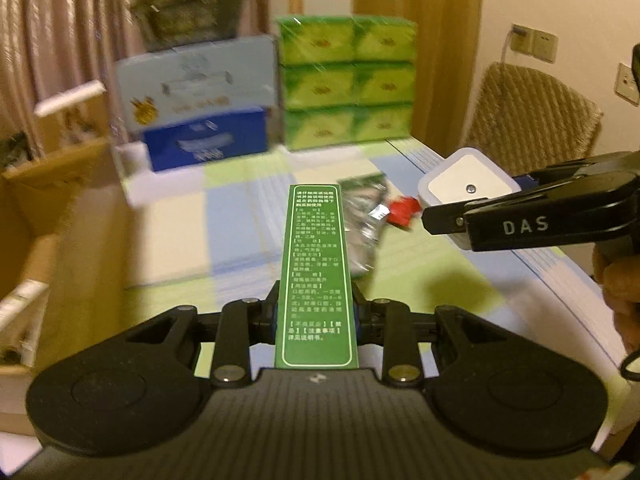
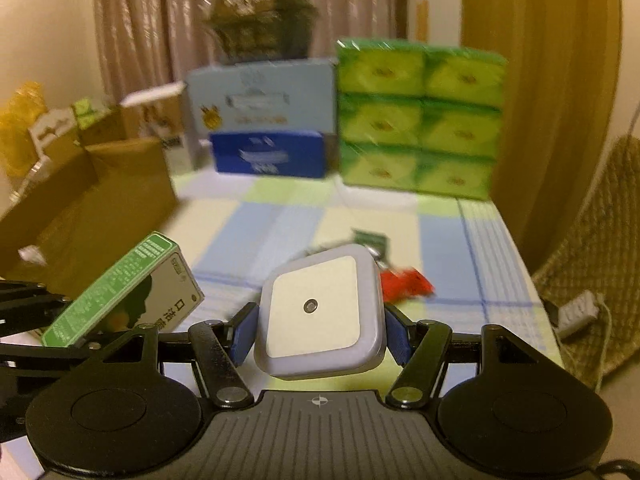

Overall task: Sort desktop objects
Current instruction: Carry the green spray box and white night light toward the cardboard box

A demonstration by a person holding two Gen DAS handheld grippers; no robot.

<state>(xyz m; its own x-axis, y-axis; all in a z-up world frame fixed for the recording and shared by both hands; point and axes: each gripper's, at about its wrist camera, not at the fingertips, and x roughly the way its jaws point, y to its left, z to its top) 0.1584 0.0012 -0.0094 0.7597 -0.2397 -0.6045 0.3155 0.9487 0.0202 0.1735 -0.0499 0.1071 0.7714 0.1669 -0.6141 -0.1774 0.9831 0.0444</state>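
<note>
L gripper (image 1: 316, 312) clamps green medicine box (image 1: 316, 276), long axis fwd | R gripper (image 2: 320, 328) clamps white night-light (image 2: 320, 312) | cardboard box (image 2: 80, 200) left of frame, nearer L

The tabletop (image 2: 280, 216) is covered in a check of pale blue, light green and cream, on which a red wrapper (image 2: 406, 285) and a silver-and-green packet (image 1: 366, 216) are seen. A green box (image 1: 316, 276) is printed with white text, and a white square device (image 2: 320, 312) is edged in grey. Behind, green-and-yellow tissue packs (image 2: 418, 120), a dark blue box (image 2: 268, 154) and a pale blue box (image 2: 260, 96) are shown.
</note>
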